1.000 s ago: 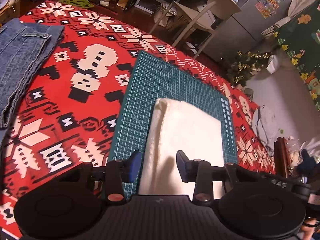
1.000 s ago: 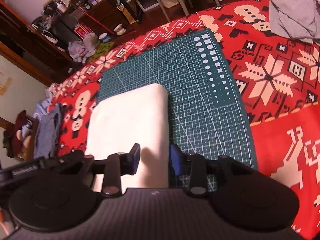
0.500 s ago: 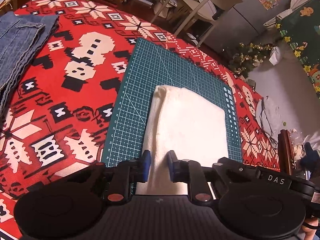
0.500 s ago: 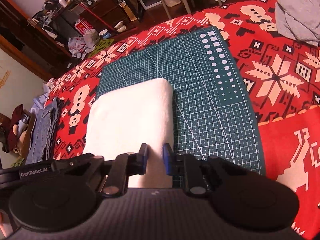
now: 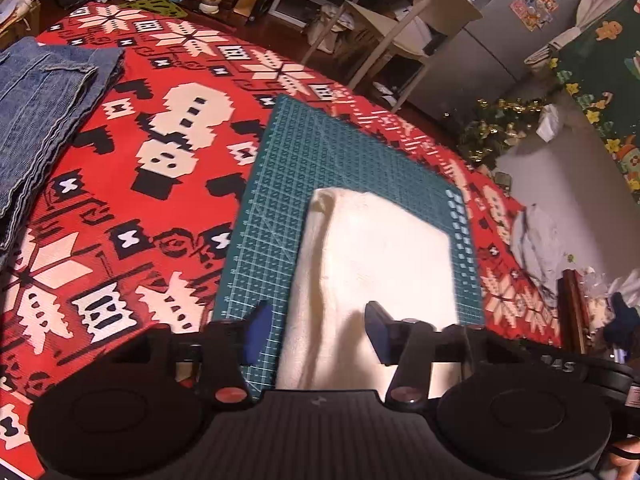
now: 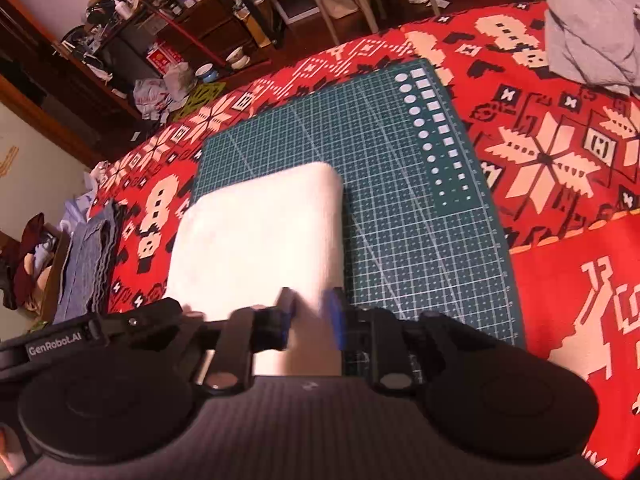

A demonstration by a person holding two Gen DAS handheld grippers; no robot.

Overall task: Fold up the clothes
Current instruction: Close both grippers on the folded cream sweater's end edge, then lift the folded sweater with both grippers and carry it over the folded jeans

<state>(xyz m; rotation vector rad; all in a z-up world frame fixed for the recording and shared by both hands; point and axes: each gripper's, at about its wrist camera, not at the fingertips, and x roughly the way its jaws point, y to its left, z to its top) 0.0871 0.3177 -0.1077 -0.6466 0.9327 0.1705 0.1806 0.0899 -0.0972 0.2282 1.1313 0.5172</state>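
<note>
Left wrist view: the left gripper [image 5: 316, 332] hovers released, jaws wide, over the near edge of the folded white cloth [image 5: 376, 264] on the green cutting mat [image 5: 320, 152].

Right wrist view: the right gripper [image 6: 310, 320], jaws parted and blurred, points at the cloth's [image 6: 260, 236] near right corner.

Folded cloth [image 5: 376, 248] on cutting mat [image 5: 320, 152]

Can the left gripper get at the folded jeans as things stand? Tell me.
Probably yes. The left gripper is open over the white folded cloth; the jeans lie far to its left, with only bare red tablecloth between.
</note>
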